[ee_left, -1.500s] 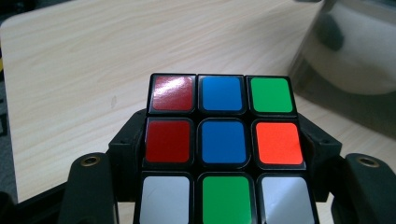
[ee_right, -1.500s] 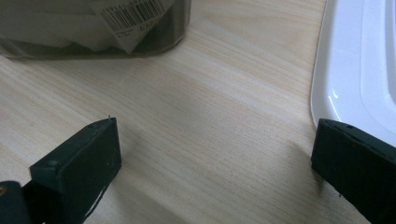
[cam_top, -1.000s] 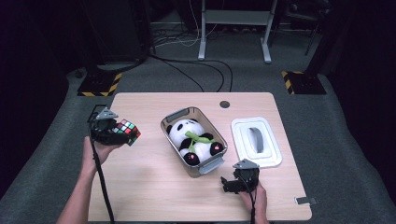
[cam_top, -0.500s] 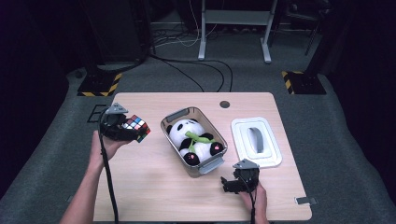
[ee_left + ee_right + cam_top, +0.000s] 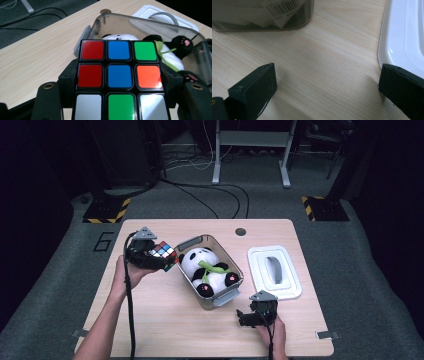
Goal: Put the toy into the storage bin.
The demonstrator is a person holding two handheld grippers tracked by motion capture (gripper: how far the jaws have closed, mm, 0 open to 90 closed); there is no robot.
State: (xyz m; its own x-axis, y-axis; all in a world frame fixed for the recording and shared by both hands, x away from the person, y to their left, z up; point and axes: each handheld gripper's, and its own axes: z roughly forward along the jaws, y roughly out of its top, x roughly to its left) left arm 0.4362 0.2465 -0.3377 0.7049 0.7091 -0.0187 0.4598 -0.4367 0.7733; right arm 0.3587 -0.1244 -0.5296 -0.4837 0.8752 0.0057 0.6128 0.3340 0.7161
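At centre left of the high view, the left gripper [image 5: 161,260] clamps a puzzle cube [image 5: 164,254] beside the bin [image 5: 226,296], panda [image 5: 206,269] already inside; the right gripper [image 5: 243,317] rests agape, lid [image 5: 260,257] still off.

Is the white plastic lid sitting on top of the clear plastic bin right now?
No, the white plastic lid lies flat on the wooden table beside the clear plastic bin, which stands open with a plush panda inside.
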